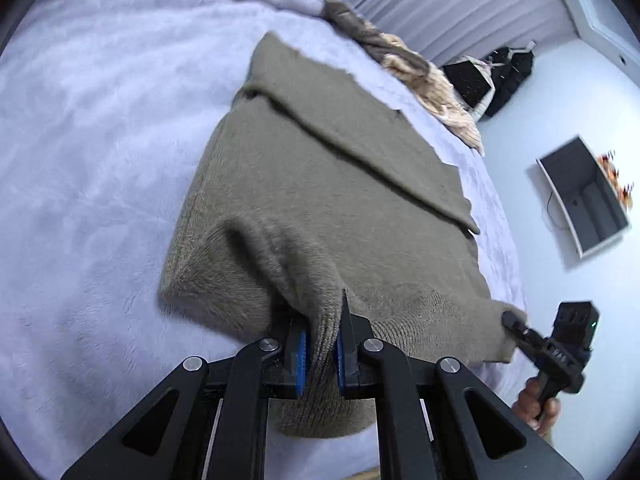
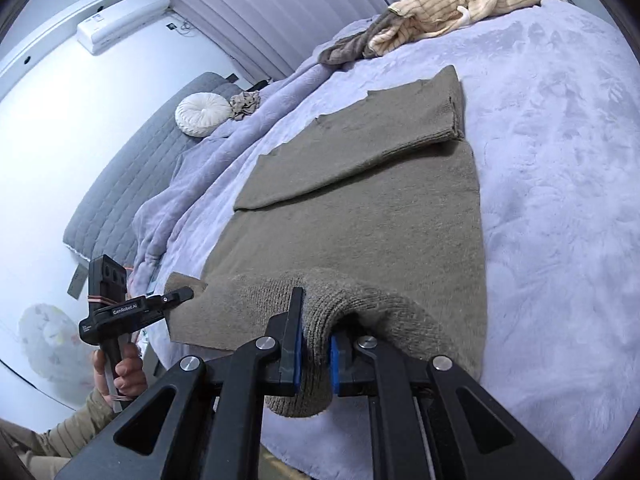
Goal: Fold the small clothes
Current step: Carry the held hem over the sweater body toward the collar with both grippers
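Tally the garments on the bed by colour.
Olive-brown knit sweater: 1, hem pinched by left gripper and right gripper.
Cream ribbed garment: 1, crumpled at the far edge.
Grey-brown garment: 1, bunched beside the cream one.
Total: 3

Lilac fleece bed point(image 2: 560, 160) bears olive sweater point(image 2: 360, 208) and crumpled clothes point(image 2: 460, 4).

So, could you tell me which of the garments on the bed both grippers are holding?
The flat olive sweater, clamped at its near hem; the cream striped garment and grey one lie bunched, untouched.
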Demonstrator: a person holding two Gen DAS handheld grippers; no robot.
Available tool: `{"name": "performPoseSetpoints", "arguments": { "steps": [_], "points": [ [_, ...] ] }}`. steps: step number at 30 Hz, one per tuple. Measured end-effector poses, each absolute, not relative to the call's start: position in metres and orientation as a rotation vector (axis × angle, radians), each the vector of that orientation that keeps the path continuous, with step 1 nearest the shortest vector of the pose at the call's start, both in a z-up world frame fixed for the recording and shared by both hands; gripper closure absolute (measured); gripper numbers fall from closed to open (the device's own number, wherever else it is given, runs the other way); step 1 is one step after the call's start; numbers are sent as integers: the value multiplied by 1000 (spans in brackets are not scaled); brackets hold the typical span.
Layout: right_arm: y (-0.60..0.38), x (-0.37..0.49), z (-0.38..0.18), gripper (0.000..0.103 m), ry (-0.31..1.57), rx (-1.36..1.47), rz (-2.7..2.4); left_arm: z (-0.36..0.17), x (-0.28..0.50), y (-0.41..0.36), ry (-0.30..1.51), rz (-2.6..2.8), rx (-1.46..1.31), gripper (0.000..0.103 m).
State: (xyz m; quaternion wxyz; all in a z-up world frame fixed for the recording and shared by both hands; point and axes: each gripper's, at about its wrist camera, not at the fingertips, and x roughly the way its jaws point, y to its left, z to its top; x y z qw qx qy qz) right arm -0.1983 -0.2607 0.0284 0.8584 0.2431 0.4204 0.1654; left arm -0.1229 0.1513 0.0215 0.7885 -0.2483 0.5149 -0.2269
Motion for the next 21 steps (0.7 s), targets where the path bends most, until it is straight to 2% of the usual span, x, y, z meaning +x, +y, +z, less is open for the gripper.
{"name": "performPoseSetpoints", "arguments": {
  "steps": [3, 4, 6, 8, 10, 12, 17, 18, 19, 20, 21],
  "points": [
    [-258, -184, 9, 92, 950, 499, 307, 5, -116, 158, 1145, -501, -648, 90],
    [-256, -182, 5, 90, 966, 493, 302, 4, -118, 160, 1144, -511, -662, 87],
    [-258, -185, 5, 87, 959, 498, 306, 4, -123, 162, 1153, -555, -687, 65],
    [-258, -187, 8, 74, 945, 516, 314, 11, -131, 161, 1128, -603, -716, 27],
    [-256, -190, 12, 46, 930, 522, 314, 21, -139, 158, 1105, -590, -675, 18],
    [-252, -196, 17, 40, 921, 509, 309, 25, -143, 150, 1104, -599, -634, 18],
    [-241, -188, 12, 40, 963, 456, 304, 10, -142, 128, 1168, -622, -627, 20],
    [-239, -184, 11, 49, 967, 444, 298, 12, -139, 126, 1161, -615, -615, 27],
    [-237, -181, 11, 73, 977, 433, 304, 14, -137, 125, 1159, -606, -611, 61],
    [-236, -178, 9, 84, 1002, 429, 308, 14, -132, 123, 1175, -607, -614, 84],
    [-235, -176, 9, 88, 1015, 420, 301, 12, -129, 124, 1195, -610, -624, 86]
  ]
}}
